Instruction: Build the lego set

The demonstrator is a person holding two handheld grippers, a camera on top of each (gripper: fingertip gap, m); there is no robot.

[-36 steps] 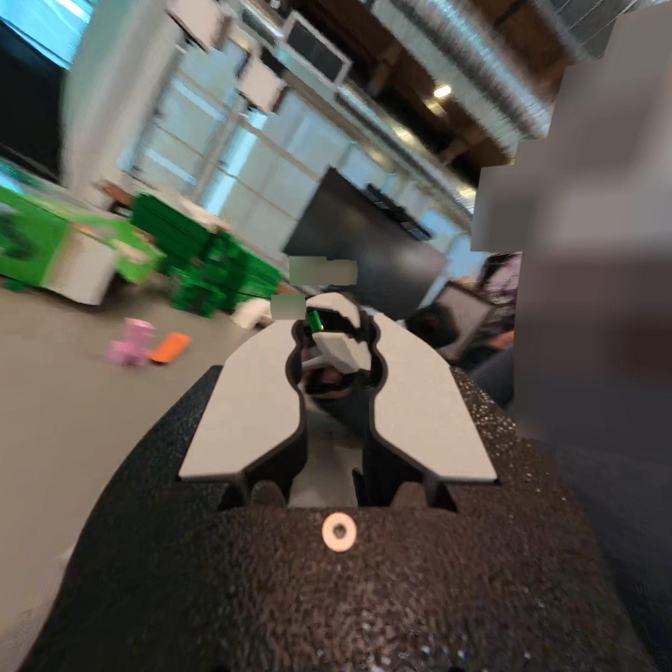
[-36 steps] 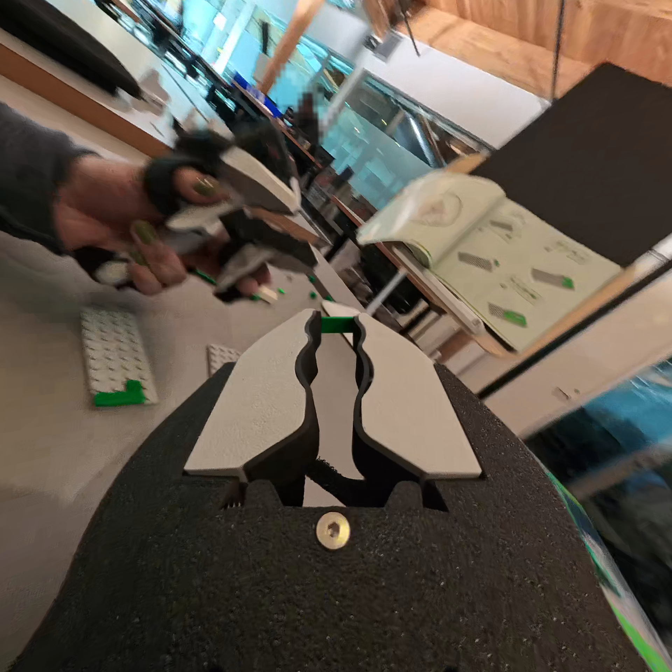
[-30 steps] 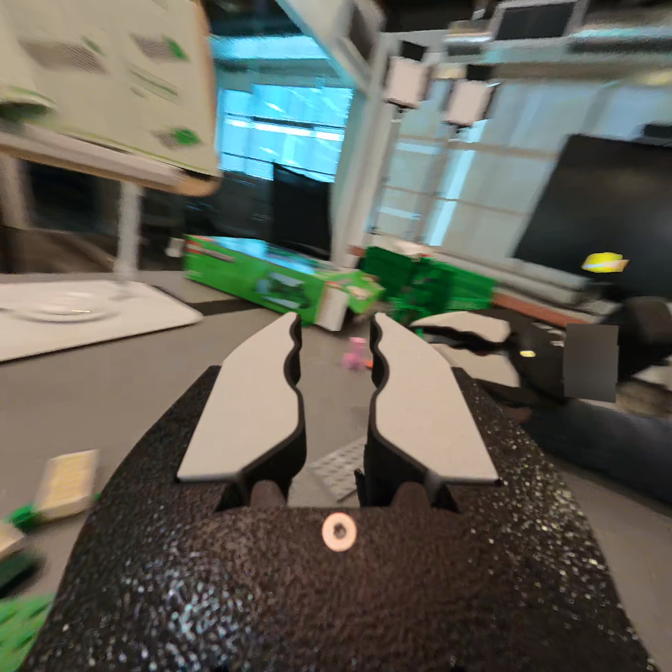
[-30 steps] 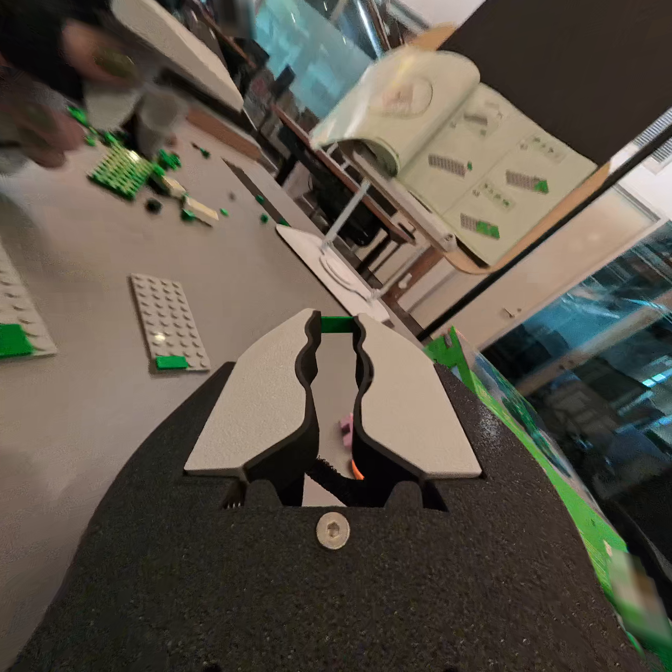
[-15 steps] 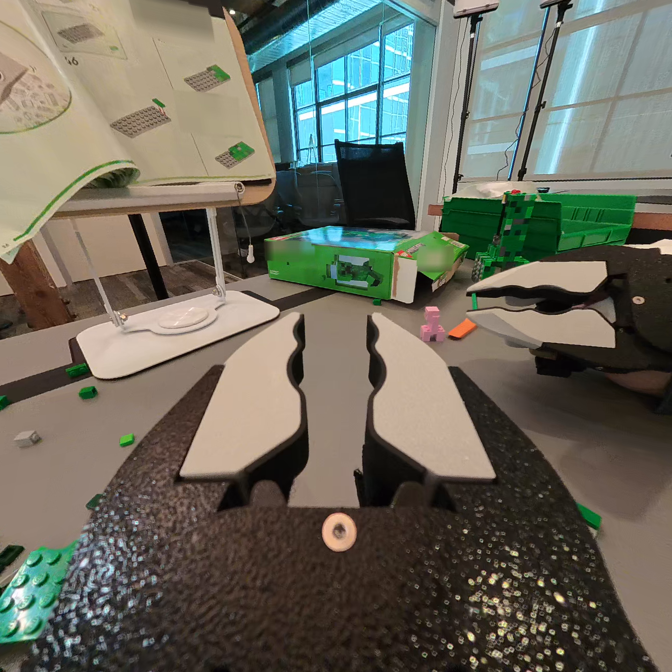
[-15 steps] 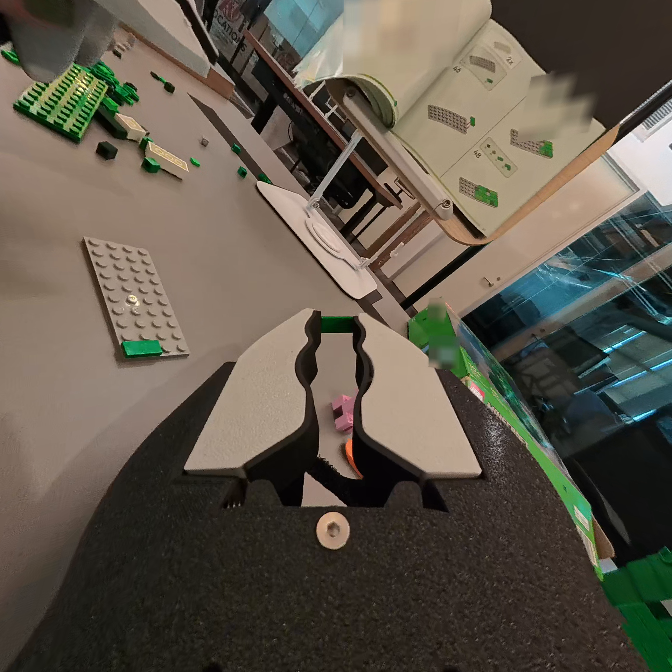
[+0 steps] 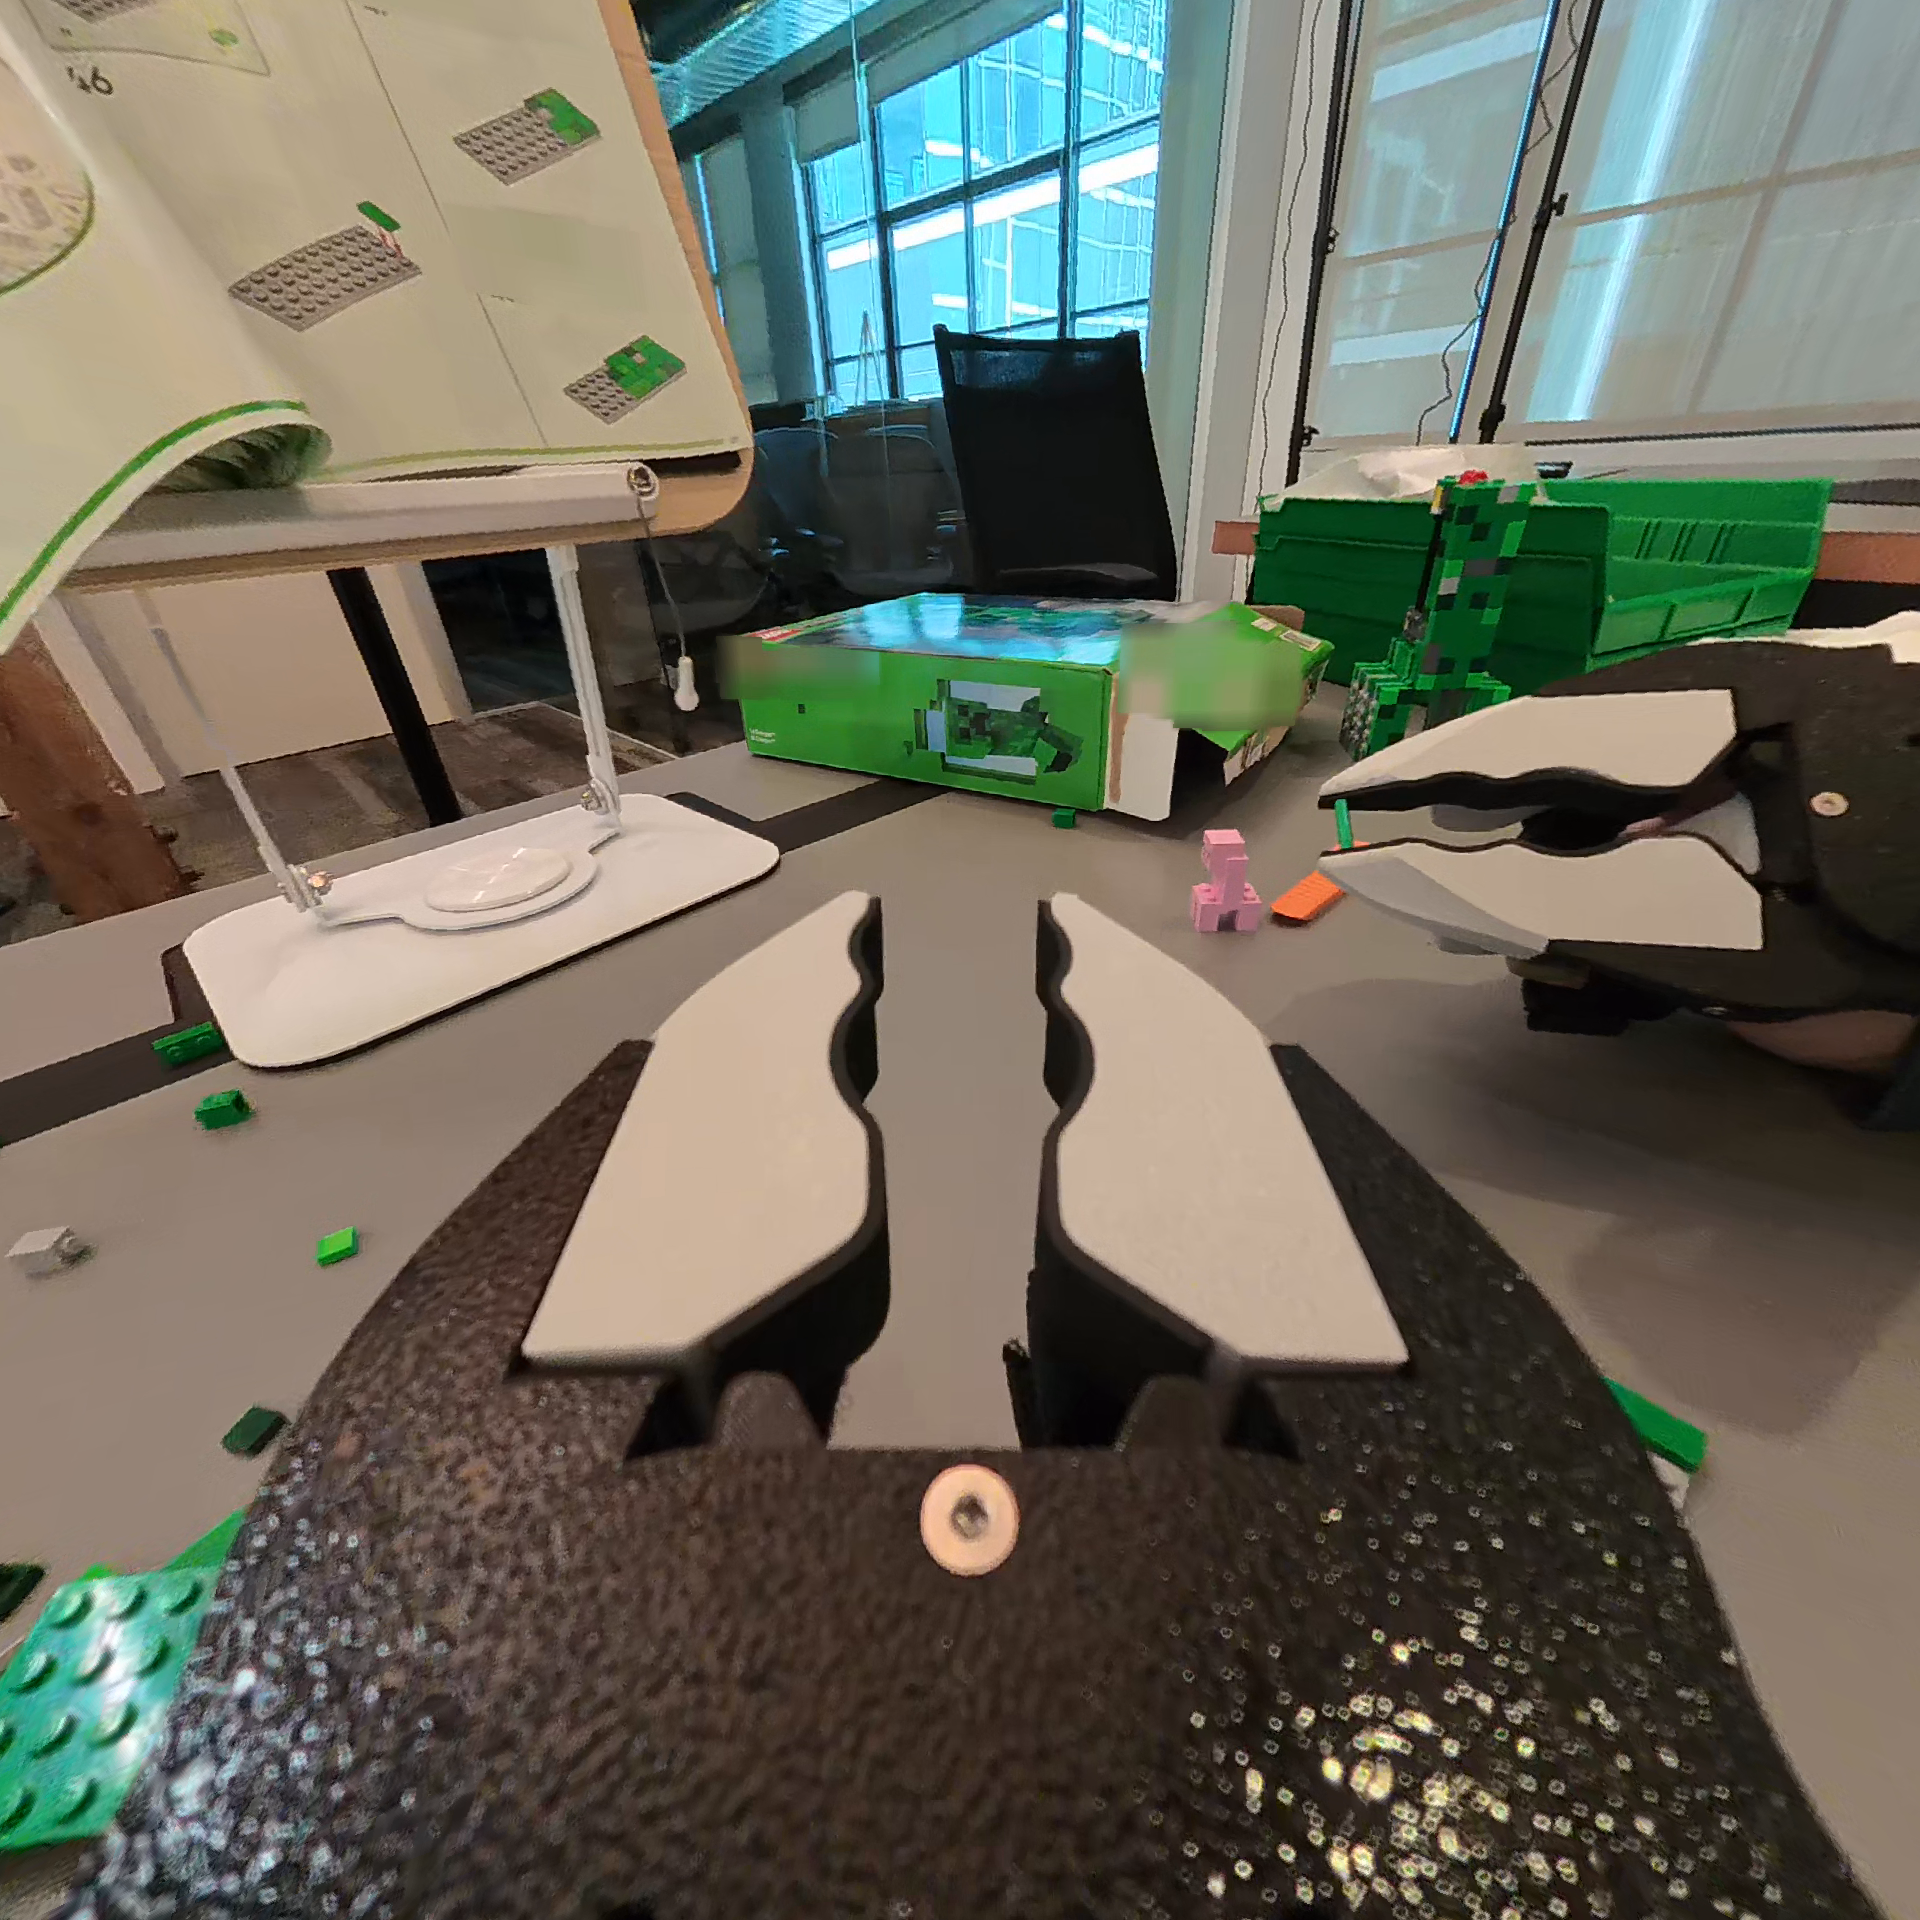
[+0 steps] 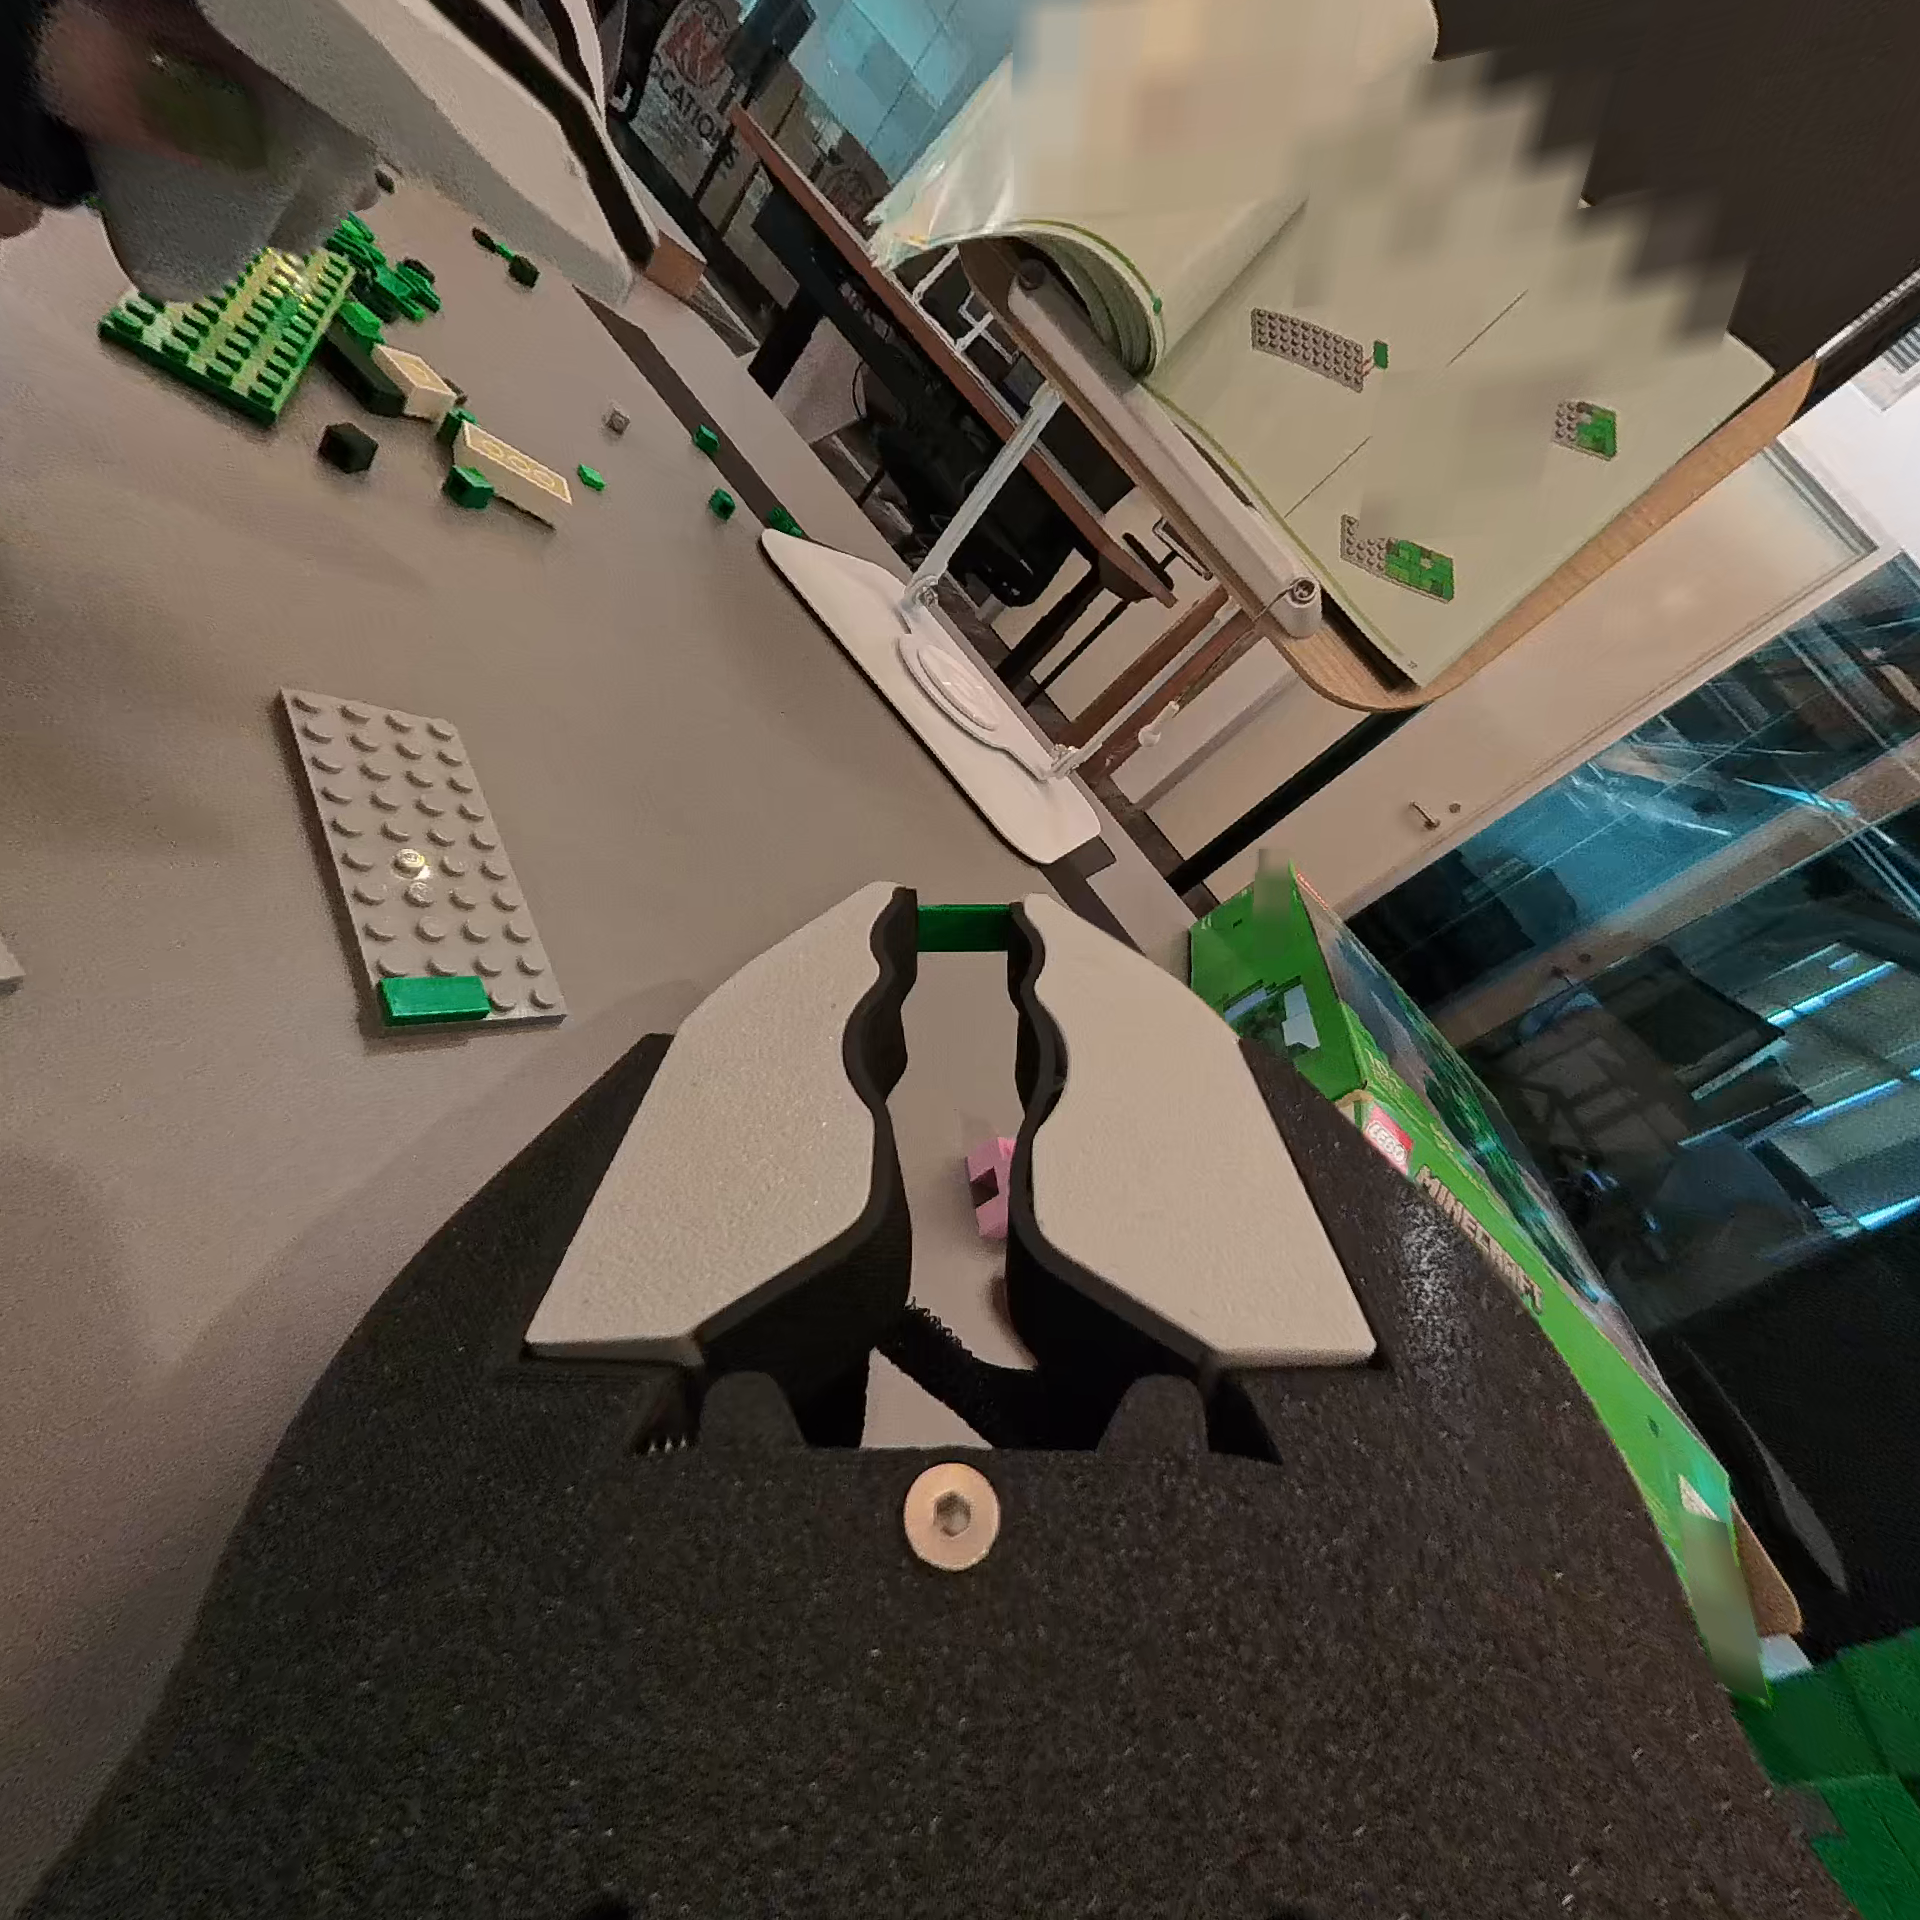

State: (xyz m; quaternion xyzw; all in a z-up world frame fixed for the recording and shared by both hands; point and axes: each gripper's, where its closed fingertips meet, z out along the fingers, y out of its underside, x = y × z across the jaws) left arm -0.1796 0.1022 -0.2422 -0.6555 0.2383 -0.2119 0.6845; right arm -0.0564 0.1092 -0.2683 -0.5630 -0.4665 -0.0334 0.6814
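The right tool [image 8: 962, 928] pinches a thin green piece [image 8: 962, 928] at its very tips, so it may twist or slip before reaching the grey plate [image 8: 416, 862], while the left tool [image 7: 958, 914] hangs open, empty.

On the tabletop [image 7: 935, 862], a book stand [image 7: 468, 914] sits left, a box [image 7: 935, 707] behind, a small figure [image 7: 1226, 883] right.

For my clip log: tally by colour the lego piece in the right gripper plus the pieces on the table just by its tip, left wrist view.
Green: 1, green piece held by the right gripper
Pink: 1, pink figure
Orange: 1, orange piece
Total: 3
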